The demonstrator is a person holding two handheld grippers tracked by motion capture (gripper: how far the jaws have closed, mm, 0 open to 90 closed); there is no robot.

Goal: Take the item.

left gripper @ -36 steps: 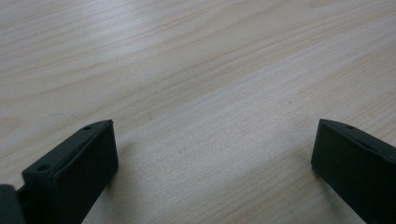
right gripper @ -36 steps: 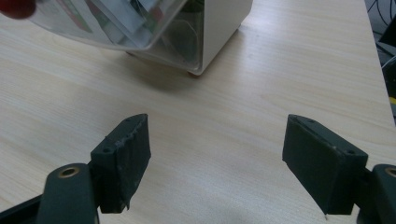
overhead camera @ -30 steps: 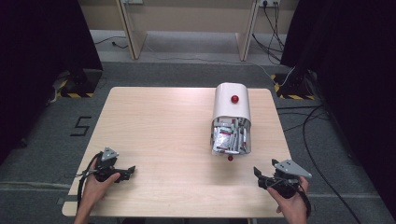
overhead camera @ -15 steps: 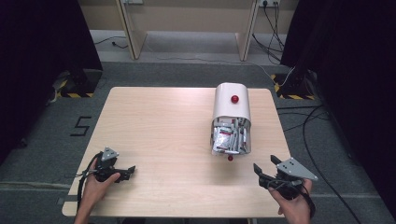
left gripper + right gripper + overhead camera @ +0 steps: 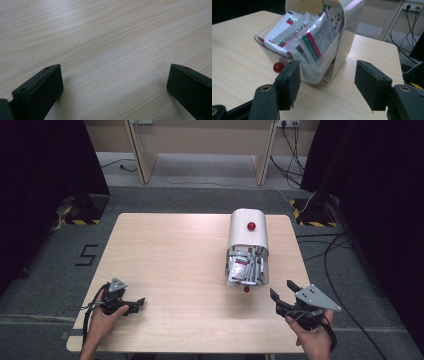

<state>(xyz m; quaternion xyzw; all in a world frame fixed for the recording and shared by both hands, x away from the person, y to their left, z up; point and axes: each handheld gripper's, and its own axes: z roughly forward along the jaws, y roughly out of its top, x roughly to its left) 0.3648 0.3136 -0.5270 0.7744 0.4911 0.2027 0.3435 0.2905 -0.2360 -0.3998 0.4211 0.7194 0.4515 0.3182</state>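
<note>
At the near left corner of the pale wooden worktop (image 5: 175,250) the left gripper (image 5: 134,304) lies low on the surface in the person's left hand (image 5: 102,317). Its jaws stand wide apart with nothing but bare wood grain between them. It seems parked there so as to leave the middle free and to be ready once the other hand has something to pass over.

Right of centre, towards the right edge, stands the white round-topped dispenser box with a red knob (image 5: 248,231). Its clear plastic drawer (image 5: 246,267) is swung open towards the near edge. Inside, white sachets printed in red and green (image 5: 312,40) are packed upright and leaning. A small red knob (image 5: 278,67) sits at the drawer's lower front, presumably the pull by which it opens. The open drawer faces the person, which puts the sachets within easy reach from the near edge.

By the near right corner the right gripper (image 5: 281,301) is held off the surface in the right hand (image 5: 312,330), pointing at the drawer. Its jaws have just been closing, yet they remain apart and hold nothing. In the right gripper view the drawer's front sits beyond the tips, not between them. The narrowing looks like a setting of the gap for a thin sachet.
</note>
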